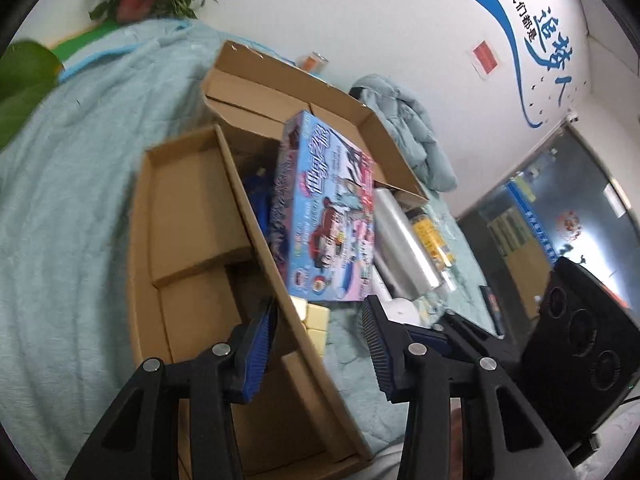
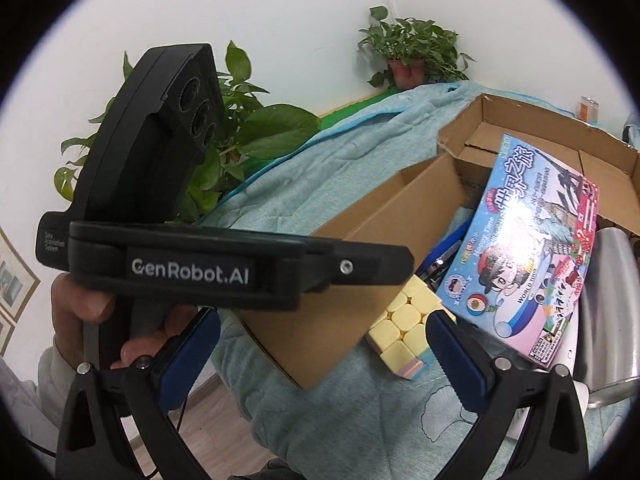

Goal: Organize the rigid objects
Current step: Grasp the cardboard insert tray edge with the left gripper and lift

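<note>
Roughly midway, judging by how things lie. L gripper (image 1: 316, 344) has its jaws apart w/ nothing between the pads; the near wall of the cardboard box (image 1: 256, 216) runs up through the gap, no contact visible. R gripper (image 2: 324, 350) stands wide open, also empty; its left pad sits close under the L unit's black body, which fills that side of the R wrist view, w/ a person's fingers wrapped on the handle.

Task things rel. to the jaws:
- Pastel cube (image 2: 404, 332): on the teal blanket (image 1: 60, 200), just ahead of the R jaws toward the right pad, touching the box's outer wall. Still outside the box.
- Board game box (image 1: 326, 216): beyond the L jaws, tilted, leaning over the box's edge, partly in, partly out. Not settled flat.
- Blue tool (image 2: 450, 248): beyond the R jaws, tucked under the game box, inside the cardboard; exact type hard to tell.
- Silver cylinder (image 1: 404, 240): ahead and right of the L right pad, lying on the blanket beside the game box, outside.
- Yellow-labelled item beyond the cylinder, too blurred to name.

Done: prob. the blue tool only. Left: cube, cylinder, seating the game box. Left-hand compartments of the box look bare. Cube seems the likeliest next pick for the R side, being nearest its jaws.
</note>
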Action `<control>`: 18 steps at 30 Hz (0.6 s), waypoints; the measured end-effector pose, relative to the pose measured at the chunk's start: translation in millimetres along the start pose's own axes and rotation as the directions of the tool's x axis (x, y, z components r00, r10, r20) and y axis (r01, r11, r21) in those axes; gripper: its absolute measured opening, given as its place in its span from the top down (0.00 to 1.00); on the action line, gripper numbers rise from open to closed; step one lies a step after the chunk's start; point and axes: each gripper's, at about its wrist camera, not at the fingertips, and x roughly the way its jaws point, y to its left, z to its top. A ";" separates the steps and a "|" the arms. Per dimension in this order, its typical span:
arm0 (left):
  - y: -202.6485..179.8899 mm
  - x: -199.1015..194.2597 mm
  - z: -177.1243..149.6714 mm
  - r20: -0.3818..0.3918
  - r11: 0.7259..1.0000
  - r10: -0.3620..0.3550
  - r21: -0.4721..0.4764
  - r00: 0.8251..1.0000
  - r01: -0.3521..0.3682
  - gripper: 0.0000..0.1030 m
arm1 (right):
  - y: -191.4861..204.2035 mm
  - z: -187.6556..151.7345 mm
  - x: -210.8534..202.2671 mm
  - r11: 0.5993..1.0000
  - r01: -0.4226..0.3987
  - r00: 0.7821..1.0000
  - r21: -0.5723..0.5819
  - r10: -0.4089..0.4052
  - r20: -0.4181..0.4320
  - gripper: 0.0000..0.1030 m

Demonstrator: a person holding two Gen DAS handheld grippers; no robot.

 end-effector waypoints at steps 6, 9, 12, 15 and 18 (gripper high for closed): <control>-5.4 6.7 -9.9 -0.012 1.000 0.014 0.014 1.000 -0.014 0.60 | -4.9 0.6 10.0 0.999 -0.022 0.999 0.049 0.023 -0.031 0.11; 0.4 -5.8 -7.8 0.010 1.000 0.016 0.004 1.000 -0.017 0.59 | -2.5 -2.4 8.3 0.998 -0.038 0.999 0.049 0.039 -0.031 0.24; 9.1 -31.6 -11.4 0.065 0.999 0.054 -0.005 0.996 -0.054 0.50 | -8.8 -4.6 14.7 0.997 0.019 0.998 0.076 -0.015 -0.063 0.37; 29.2 -53.7 -17.0 0.116 0.992 0.116 -0.068 0.986 -0.109 0.43 | -22.0 -7.8 22.2 0.989 0.006 0.995 0.145 0.009 -0.102 0.39; 55.1 -57.9 -16.2 0.114 0.977 0.169 -0.154 0.979 -0.150 0.43 | -18.6 -5.1 20.7 0.992 0.012 0.995 0.127 0.000 -0.096 0.39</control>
